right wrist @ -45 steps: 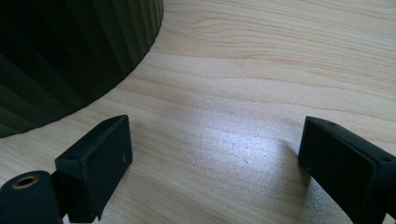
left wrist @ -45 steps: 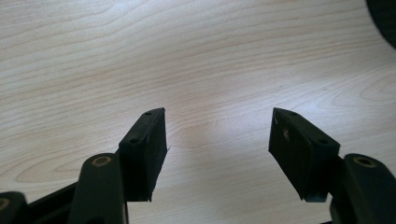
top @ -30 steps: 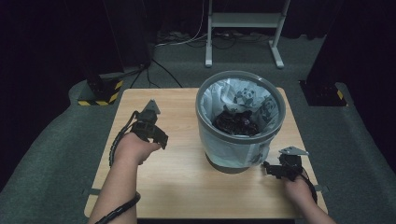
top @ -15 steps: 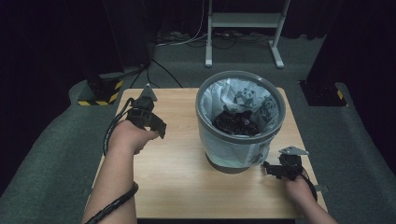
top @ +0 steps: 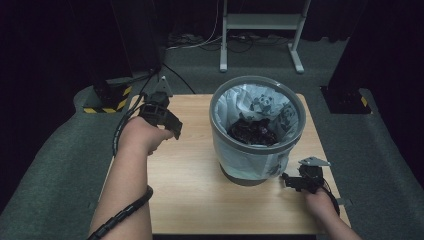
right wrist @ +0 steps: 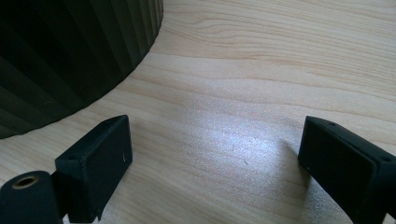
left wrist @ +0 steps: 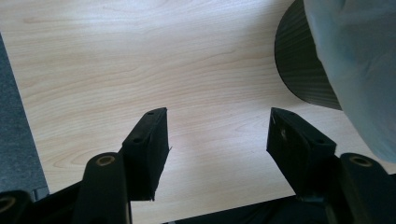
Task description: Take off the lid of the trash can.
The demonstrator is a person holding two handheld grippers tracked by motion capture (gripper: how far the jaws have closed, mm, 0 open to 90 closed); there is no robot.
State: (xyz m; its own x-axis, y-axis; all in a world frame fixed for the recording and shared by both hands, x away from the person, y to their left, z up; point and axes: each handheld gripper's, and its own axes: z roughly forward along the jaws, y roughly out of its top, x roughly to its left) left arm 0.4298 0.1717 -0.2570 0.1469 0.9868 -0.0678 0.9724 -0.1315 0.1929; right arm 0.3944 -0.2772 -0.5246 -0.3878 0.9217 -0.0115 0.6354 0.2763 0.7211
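Observation:
A grey bin [top: 257,165] lined with a pale panda-print bag stands on the right half of the wooden table [top: 190,180], with dark rubbish [top: 252,131] inside. My left gripper [top: 170,127] hangs above the table's left side, well left of the bin. Its jaws stand apart with bare wood between them in the left gripper view [left wrist: 217,135], where the bin's ribbed wall [left wrist: 299,70] and bag show at upper right. My right gripper [top: 289,181] rests low at the bin's near right foot, open over bare wood [right wrist: 215,158], beside the bin's dark wall [right wrist: 70,51].
Grey carpet [top: 55,165] surrounds the table. A white metal stand [top: 260,22] and cables lie behind it, and a black-and-yellow striped block [top: 107,102] sits off the far left corner. A black cable [top: 122,215] runs along my left forearm.
My left hand has lifted its gripper up and away from the table, toward the far left. The right gripper and the bin stay where they were.

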